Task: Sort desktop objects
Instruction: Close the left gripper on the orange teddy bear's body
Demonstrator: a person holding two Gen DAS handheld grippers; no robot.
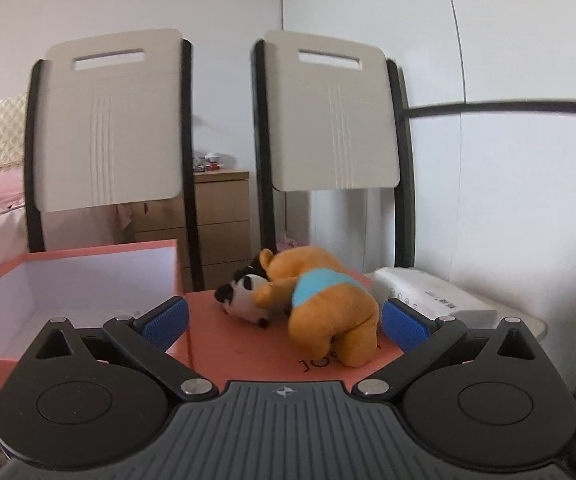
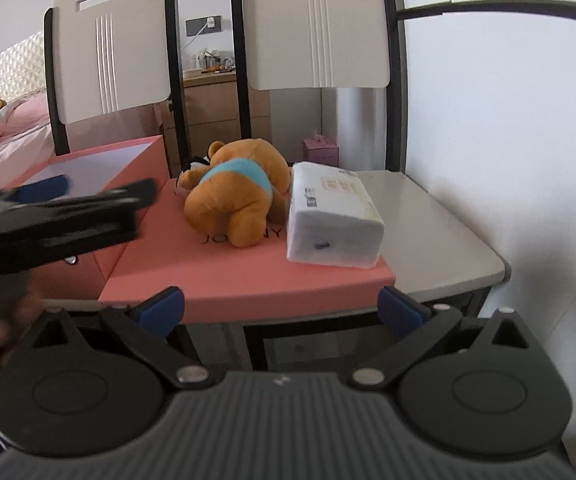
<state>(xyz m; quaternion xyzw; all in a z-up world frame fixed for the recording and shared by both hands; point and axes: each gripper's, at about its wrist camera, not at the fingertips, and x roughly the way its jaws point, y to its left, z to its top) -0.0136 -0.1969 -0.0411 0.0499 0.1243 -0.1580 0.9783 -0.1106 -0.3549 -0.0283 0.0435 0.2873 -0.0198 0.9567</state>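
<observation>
Left gripper [image 1: 283,322] is seen spread wide, nothing pinched; the orange plush bear [image 1: 320,300] lies on its side on the pink lid [image 1: 239,344], just ahead between the blue pads [image 1: 165,320], nearer the right-hand one, not touched. A black-and-white plush [image 1: 239,298] is tucked against the bear's head. The open pink box [image 1: 67,280] is seen left of the lid. Right gripper [image 2: 281,312] is also held spread and empty, back off the table [image 2: 440,224] edge, well short of the bear [image 2: 239,196]. The white tissue pack [image 2: 332,220] rests on the lid [image 2: 227,272], touching the bear's right side. The left gripper [image 2: 59,208] shows blurred at left over the box [image 2: 107,164]
</observation>
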